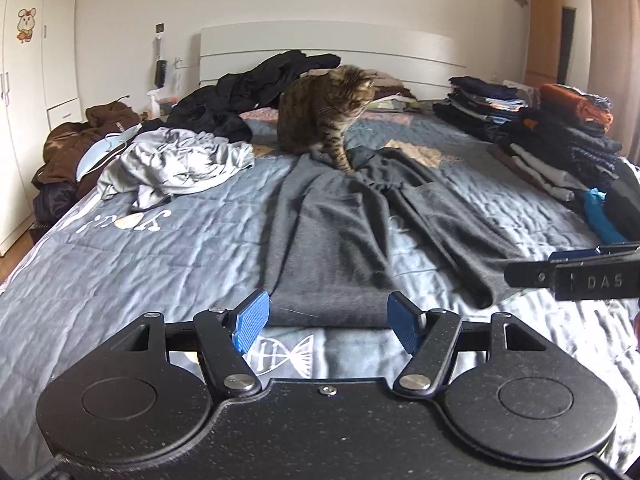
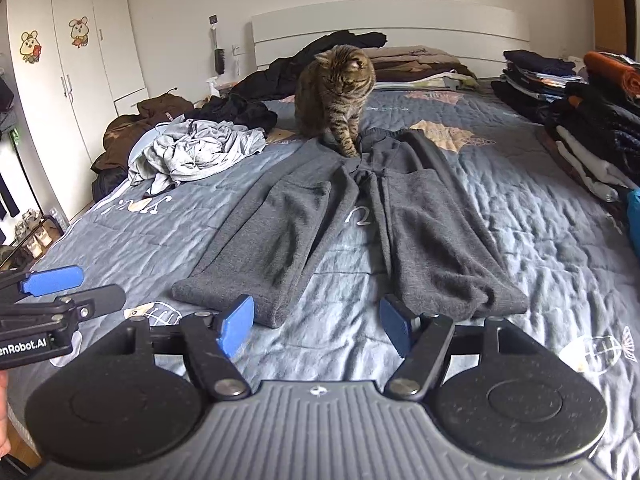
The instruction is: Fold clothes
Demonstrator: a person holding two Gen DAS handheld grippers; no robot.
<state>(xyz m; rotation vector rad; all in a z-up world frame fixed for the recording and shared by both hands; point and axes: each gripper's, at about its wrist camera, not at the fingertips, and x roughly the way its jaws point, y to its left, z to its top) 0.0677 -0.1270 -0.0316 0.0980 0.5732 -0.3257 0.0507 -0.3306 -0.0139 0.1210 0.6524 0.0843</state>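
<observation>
Left gripper [image 1: 326, 326] stood low in frame, jaws wide, nothing between the pads, just short of a trouser hem; right gripper [image 2: 316, 326] likewise gaped empty; grey sweatpants [image 2: 344, 216] lay flat at mid-frame on the blue quilt [image 2: 540, 240], legs spread; a tabby cat [image 2: 336, 92] sat on the waistband; folded stacks [image 1: 560, 136] stood upper right.
</observation>
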